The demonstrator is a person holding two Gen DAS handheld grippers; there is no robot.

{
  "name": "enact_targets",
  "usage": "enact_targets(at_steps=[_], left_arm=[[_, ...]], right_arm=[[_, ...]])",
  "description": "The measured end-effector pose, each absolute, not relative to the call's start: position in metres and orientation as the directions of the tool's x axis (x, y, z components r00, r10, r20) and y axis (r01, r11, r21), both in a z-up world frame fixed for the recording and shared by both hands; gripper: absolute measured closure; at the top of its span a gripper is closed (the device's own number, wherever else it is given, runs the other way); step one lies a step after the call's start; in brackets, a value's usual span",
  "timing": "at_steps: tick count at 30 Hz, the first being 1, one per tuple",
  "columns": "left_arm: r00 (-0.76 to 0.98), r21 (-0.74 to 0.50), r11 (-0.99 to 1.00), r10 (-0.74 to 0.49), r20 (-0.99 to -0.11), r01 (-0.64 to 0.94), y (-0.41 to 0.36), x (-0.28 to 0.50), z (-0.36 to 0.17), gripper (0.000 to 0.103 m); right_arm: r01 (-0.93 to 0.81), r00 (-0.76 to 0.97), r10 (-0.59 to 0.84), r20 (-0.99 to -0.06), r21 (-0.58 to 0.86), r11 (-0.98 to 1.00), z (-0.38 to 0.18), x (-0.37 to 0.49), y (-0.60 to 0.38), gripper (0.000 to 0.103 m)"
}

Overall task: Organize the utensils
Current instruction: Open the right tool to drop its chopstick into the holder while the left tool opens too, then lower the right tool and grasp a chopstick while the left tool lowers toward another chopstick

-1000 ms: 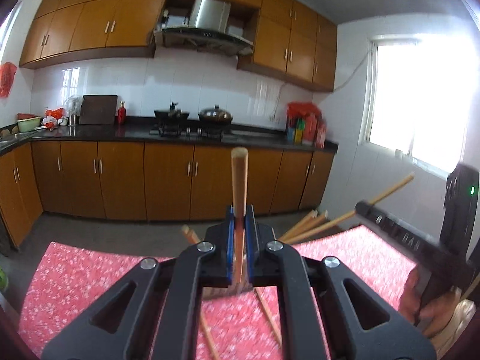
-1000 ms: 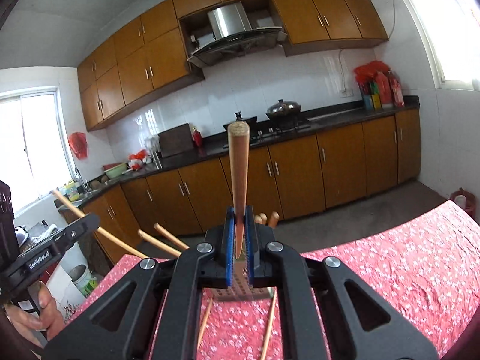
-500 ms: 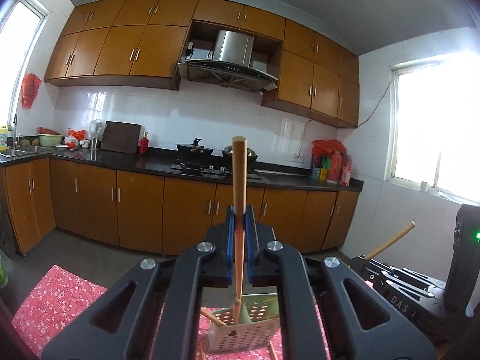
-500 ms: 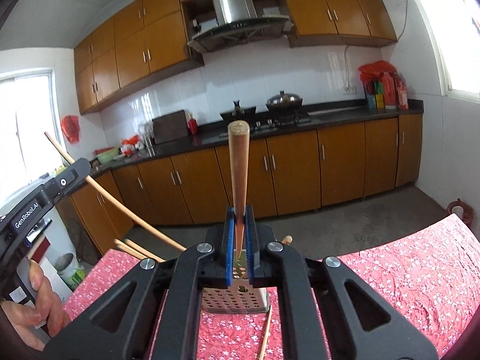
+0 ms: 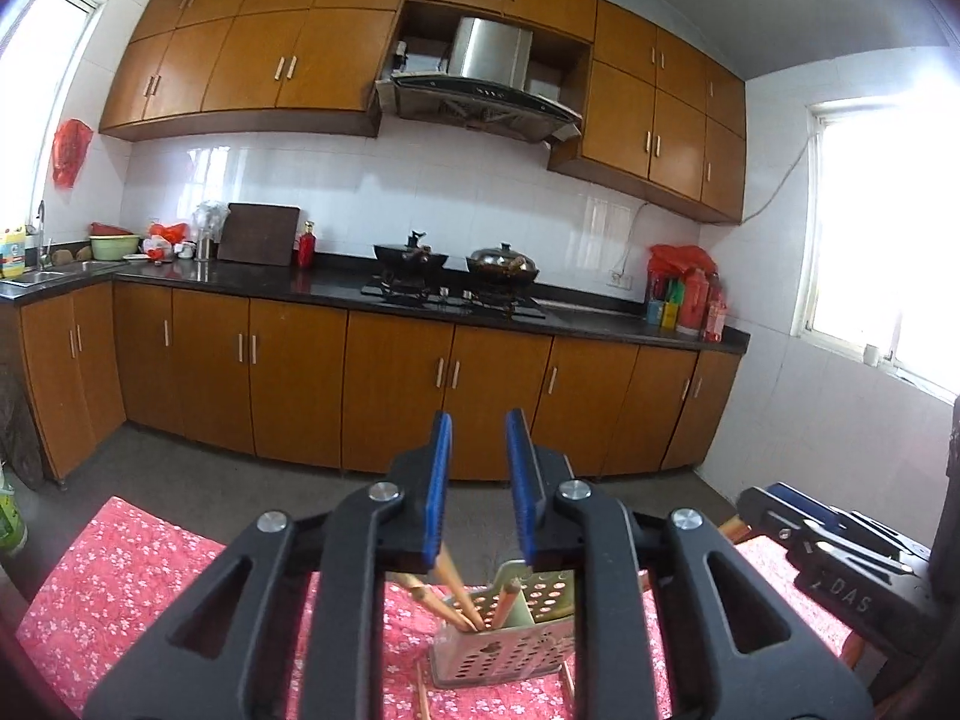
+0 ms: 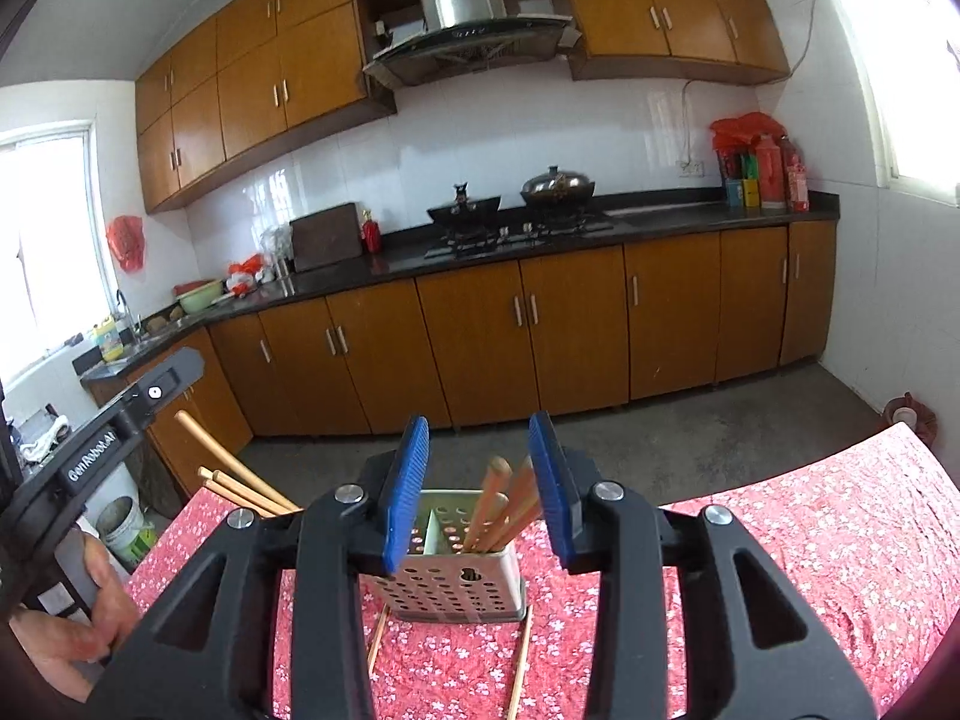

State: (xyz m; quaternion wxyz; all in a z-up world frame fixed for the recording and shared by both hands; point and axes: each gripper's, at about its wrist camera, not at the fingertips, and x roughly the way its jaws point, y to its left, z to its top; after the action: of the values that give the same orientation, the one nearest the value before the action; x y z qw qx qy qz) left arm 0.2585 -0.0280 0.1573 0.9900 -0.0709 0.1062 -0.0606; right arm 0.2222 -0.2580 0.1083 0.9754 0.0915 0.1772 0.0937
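A perforated metal utensil holder [image 6: 447, 585] stands on the red flowered tablecloth [image 6: 780, 540]; it also shows in the left wrist view [image 5: 510, 648]. Several wooden chopsticks [image 6: 498, 504] stand in its right compartment, and they show leaning in it in the left wrist view [image 5: 462, 591]. My right gripper [image 6: 480, 486] is open and empty just above the holder. My left gripper [image 5: 477, 480] is open and empty above it too. Loose chopsticks [image 6: 521, 654] lie on the cloth in front of the holder.
More chopsticks [image 6: 240, 480] stick up at the table's left, near the left gripper's body [image 6: 102, 450]. The right gripper's body [image 5: 840, 552] shows at the right of the left wrist view. Kitchen cabinets [image 5: 390, 384] stand beyond the floor.
Both grippers have opened and let go of their chopsticks, which now stand in the holder. Both cameras sit lower and closer to the holder.
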Motion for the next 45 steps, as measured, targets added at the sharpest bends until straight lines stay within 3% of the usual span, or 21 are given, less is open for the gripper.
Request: enact_targets(at_steps=[8, 13, 17, 20, 27, 28, 30, 32, 42, 45], left_arm=[[0.974, -0.146, 0.988, -0.074, -0.213, 0.043, 0.010, 0.212, 0.154, 0.070], [0.943, -0.117, 0.993, -0.010, -0.331, -0.030, 0.042, 0.190, 0.103, 0.068], [0.894, -0.084, 0.994, 0.020, -0.447, -0.064, 0.058, 0.188, 0.051, 0.068], [0.836, -0.084, 0.995, -0.008, -0.548, -0.046, 0.057, 0.190, 0.011, 0.068], [0.758, -0.127, 0.992, -0.095, -0.646, 0.016, 0.034, 0.189, -0.036, 0.068], [0.747, -0.135, 0.990, -0.110, -0.656, 0.027, 0.031, 0.188, -0.041, 0.068], [0.733, -0.141, 0.989, -0.129, -0.668, 0.046, 0.023, 0.189, -0.047, 0.068], [0.717, -0.143, 0.988, -0.145, -0.682, 0.064, 0.011, 0.189, -0.052, 0.068], [0.626, -0.119, 0.986, -0.166, -0.762, 0.116, -0.031, 0.201, -0.086, 0.069], [0.623, -0.077, 0.992, -0.125, -0.772, 0.104, -0.036, 0.205, -0.095, 0.087]], right_arm=[[-0.067, 0.936, 0.130, -0.328, 0.197, 0.978, 0.104, 0.190, -0.287, 0.065], [-0.009, 0.885, 0.099, -0.455, 0.197, 0.980, 0.050, 0.186, -0.300, 0.065], [-0.008, 0.796, 0.154, -0.586, 0.244, 0.970, -0.010, 0.188, -0.294, 0.065], [-0.040, 0.724, 0.203, -0.659, 0.254, 0.966, -0.049, 0.188, -0.273, 0.065], [-0.110, 0.614, 0.230, -0.755, 0.207, 0.972, -0.102, 0.186, -0.221, 0.070], [-0.107, 0.609, 0.222, -0.762, 0.198, 0.974, -0.106, 0.186, -0.221, 0.072], [-0.097, 0.612, 0.193, -0.767, 0.169, 0.981, -0.109, 0.187, -0.219, 0.089], [-0.081, 0.616, 0.164, -0.770, 0.145, 0.986, -0.110, 0.186, -0.224, 0.096], [0.055, 0.627, 0.116, -0.770, 0.192, 0.980, -0.107, 0.183, -0.272, 0.096], [0.051, 0.628, 0.118, -0.769, 0.192, 0.980, -0.107, 0.183, -0.271, 0.096]])
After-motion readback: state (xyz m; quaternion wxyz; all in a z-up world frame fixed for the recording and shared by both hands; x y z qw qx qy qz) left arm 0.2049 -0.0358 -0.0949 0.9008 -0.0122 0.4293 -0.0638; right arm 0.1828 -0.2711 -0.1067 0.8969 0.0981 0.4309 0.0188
